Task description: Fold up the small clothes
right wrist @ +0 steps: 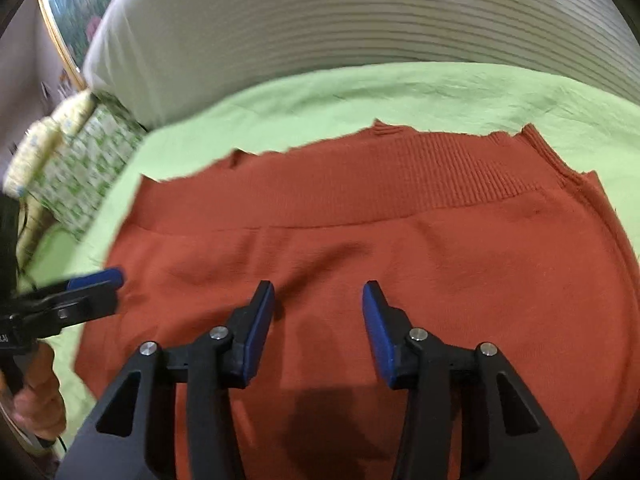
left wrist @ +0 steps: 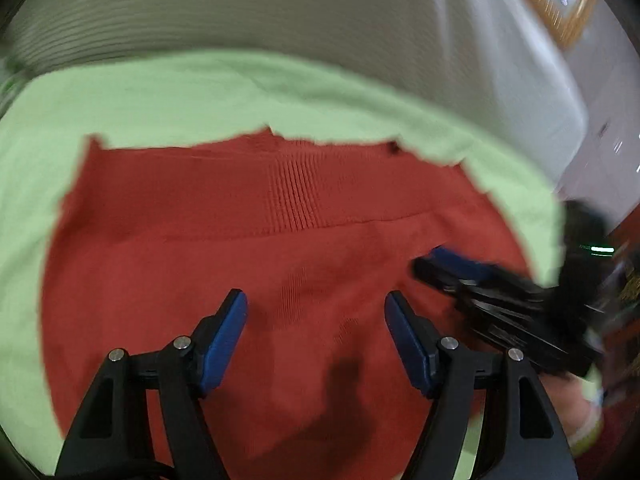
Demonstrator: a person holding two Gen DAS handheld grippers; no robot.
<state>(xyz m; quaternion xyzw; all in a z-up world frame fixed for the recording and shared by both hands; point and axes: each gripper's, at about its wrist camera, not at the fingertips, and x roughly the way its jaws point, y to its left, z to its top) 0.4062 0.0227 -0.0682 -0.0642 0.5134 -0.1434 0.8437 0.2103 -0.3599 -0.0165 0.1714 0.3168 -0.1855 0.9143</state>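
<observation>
Filling the far side beyond both of your tools, the ribbed pale bedding rises behind a light green sheet that spreads under everything you are working over. On that sheet lies the rust-red knit garment, flat and directly below and ahead of both tools; its ribbed band runs across the edge farthest from you, with a seam line just nearer.

Off to the left of your right tool, past the garment's edge, a green-and-white patterned cloth sits bunched at the sheet's border, and a gold-framed picture hangs beyond it.

Your right gripper is held over the near half of the garment with its blue-padded fingers spread apart and nothing between them; whether the tips touch the fabric you cannot tell. In its view your left gripper comes in from the left, its tip at the garment's left edge, blurred.

Your left gripper likewise has its fingers spread wide, empty, above the red knit, which covers most of the green sheet ahead of it. To its right, your right gripper is seen slanting in over the cloth, motion-blurred.
</observation>
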